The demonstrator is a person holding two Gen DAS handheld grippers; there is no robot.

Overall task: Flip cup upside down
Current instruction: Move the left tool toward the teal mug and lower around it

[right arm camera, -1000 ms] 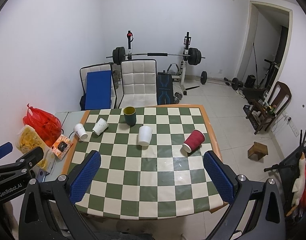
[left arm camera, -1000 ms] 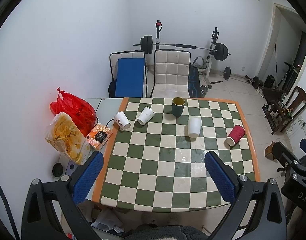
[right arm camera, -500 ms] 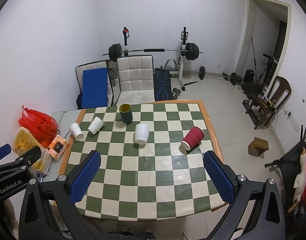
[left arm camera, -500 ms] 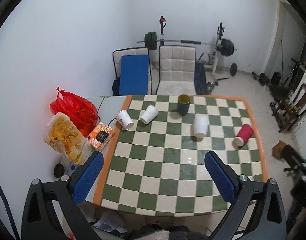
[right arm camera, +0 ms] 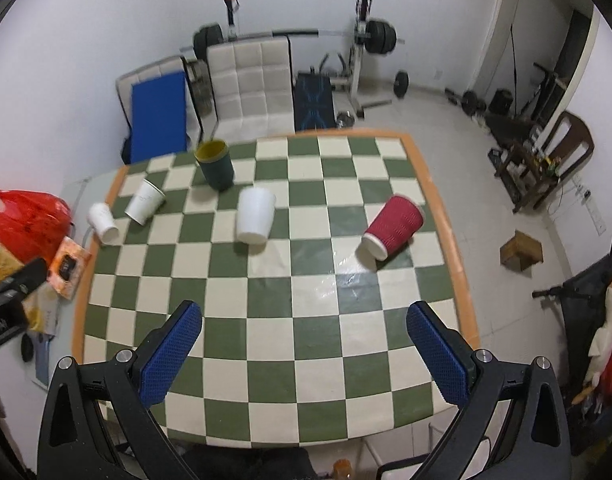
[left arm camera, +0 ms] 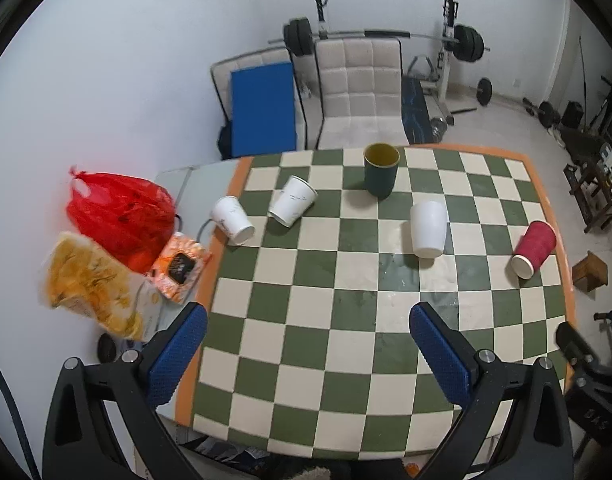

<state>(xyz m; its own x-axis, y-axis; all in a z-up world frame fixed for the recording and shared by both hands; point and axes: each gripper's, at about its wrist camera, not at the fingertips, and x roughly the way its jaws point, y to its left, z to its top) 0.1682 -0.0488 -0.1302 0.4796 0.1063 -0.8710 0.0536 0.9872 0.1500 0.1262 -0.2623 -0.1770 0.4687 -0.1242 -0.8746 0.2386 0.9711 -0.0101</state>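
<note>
table (left arm camera: 385, 364): checkered, orange rim | on it: green cup (left arm camera: 381, 175) upright, four paper cups

The green-and-cream chequered tabletop (right arm camera: 266, 304) is looking smooth and glossy, throwing back a pale sheen near the ribbed red paper cup (right arm camera: 394, 225). The plain white paper cup (right arm camera: 254, 214) is looking matt, while the dark green cup (right arm camera: 215, 165) is showing a smooth finish. The crinkled red plastic bag (left arm camera: 120, 212) is shining, and the blue gripper pads (right arm camera: 170, 352) are appearing finely textured against black plastic.
</note>
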